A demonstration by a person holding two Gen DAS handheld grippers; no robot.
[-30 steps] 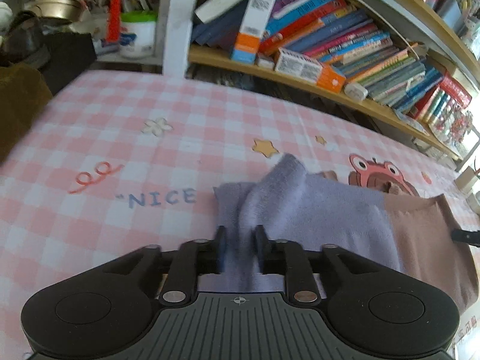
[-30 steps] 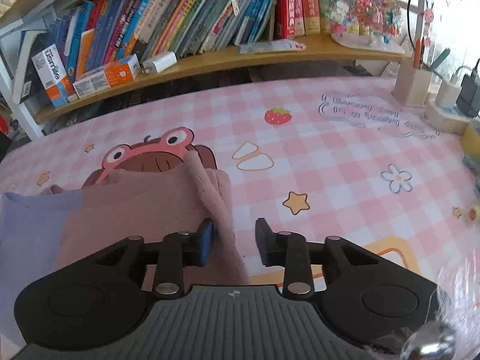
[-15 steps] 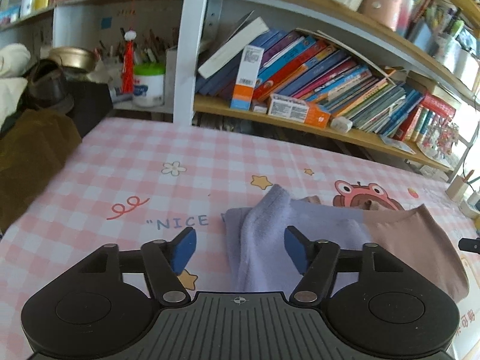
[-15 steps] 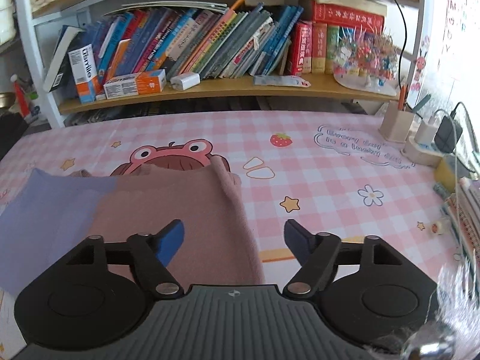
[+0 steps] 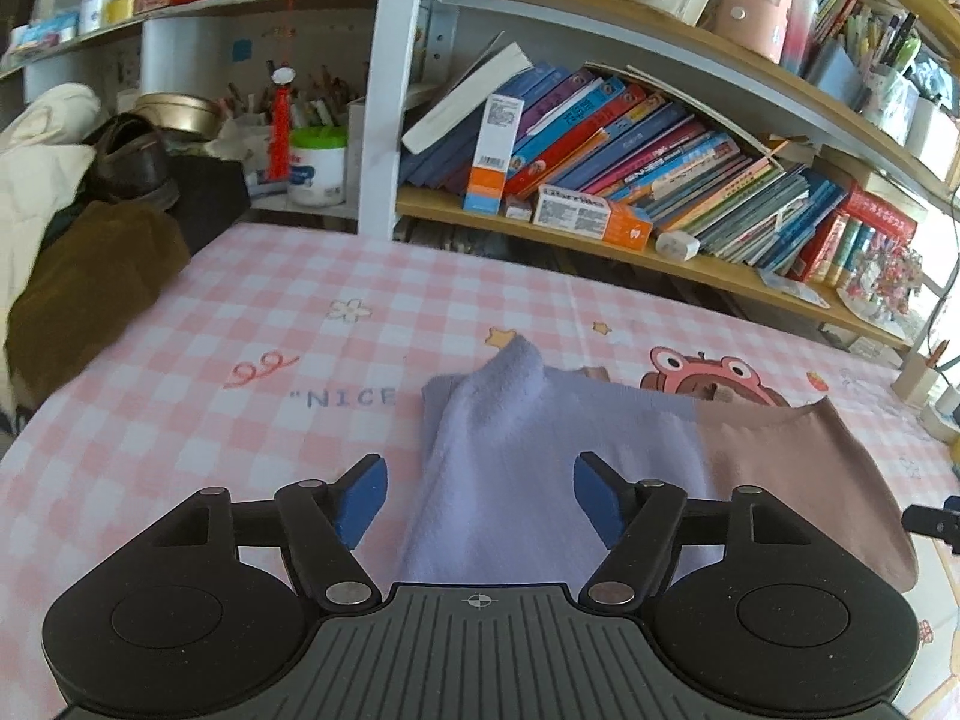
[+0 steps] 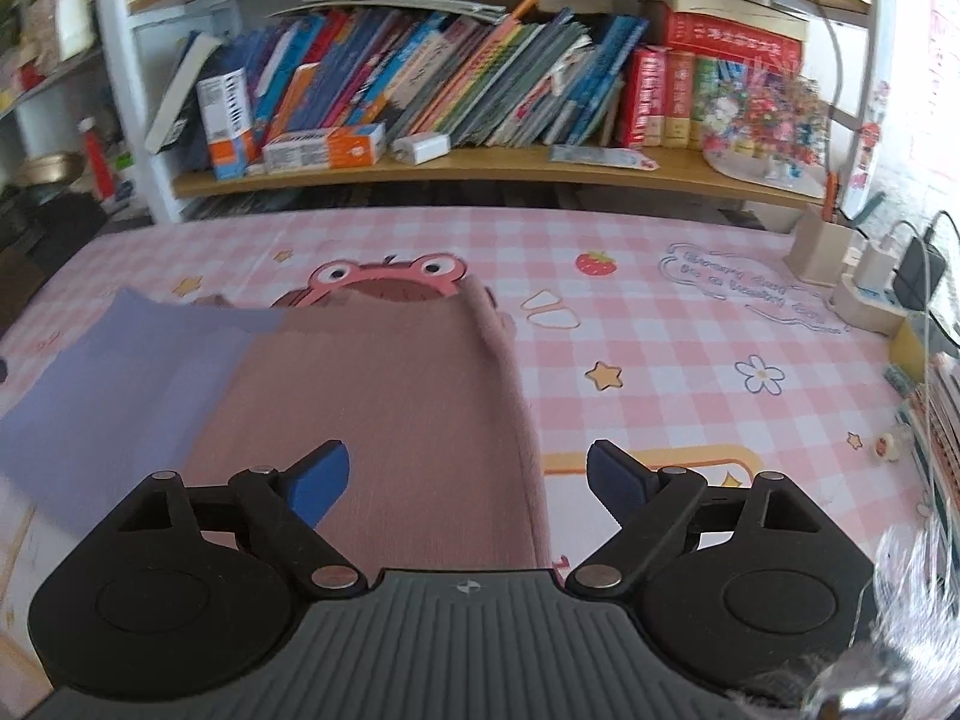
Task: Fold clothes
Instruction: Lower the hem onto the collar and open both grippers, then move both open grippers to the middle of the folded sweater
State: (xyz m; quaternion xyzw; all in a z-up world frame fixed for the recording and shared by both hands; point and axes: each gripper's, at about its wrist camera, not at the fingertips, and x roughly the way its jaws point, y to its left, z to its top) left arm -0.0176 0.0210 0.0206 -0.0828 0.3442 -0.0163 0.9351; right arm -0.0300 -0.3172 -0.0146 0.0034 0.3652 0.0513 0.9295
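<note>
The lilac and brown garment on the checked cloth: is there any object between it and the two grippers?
Nothing visible does. The garment lies directly ahead of the left gripper and the right gripper. Both have just been opening; their fingers stand apart with fabric in the gap, not pressed.

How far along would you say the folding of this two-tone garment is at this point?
Done: the lilac-and-brown garment lies folded into a flat band on the checked tablecloth. In hand: nothing; the left gripper and right gripper have just been opening, their pads clear of the cloth. Left: probably another fold across, and the raised lilac corner needs flattening.
</note>
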